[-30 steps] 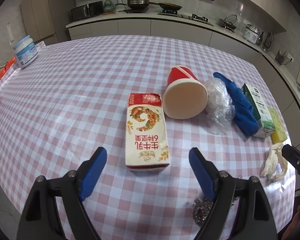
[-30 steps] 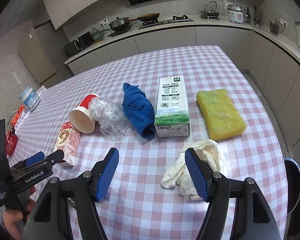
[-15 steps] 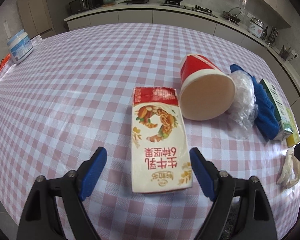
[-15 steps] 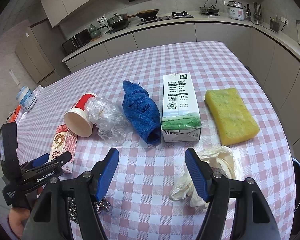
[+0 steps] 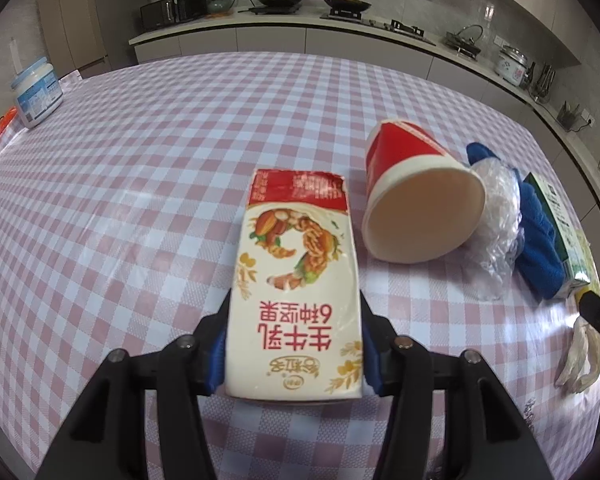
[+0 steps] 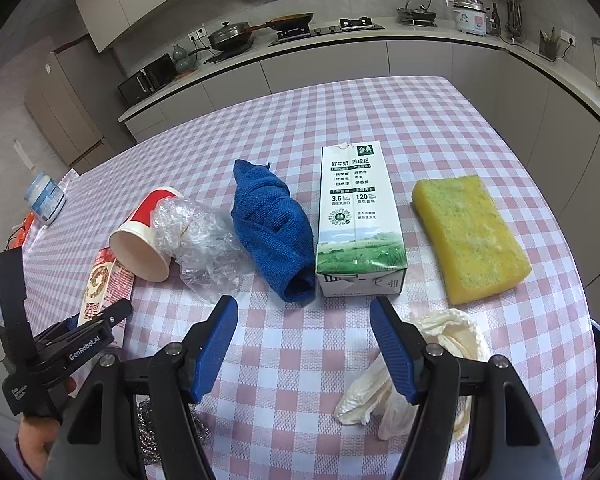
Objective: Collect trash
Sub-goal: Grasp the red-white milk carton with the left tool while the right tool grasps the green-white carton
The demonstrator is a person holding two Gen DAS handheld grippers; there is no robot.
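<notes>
on checked table (image 5: 140, 200), left tongs (image 5: 294, 344) closing on carton (image 5: 296, 280)

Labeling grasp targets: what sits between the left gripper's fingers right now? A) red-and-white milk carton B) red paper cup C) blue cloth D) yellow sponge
A: in the left wrist view the left gripper is closing with its blue pads against both sides of the red-and-white milk carton; the red paper cup lies apart, beyond it.
</notes>
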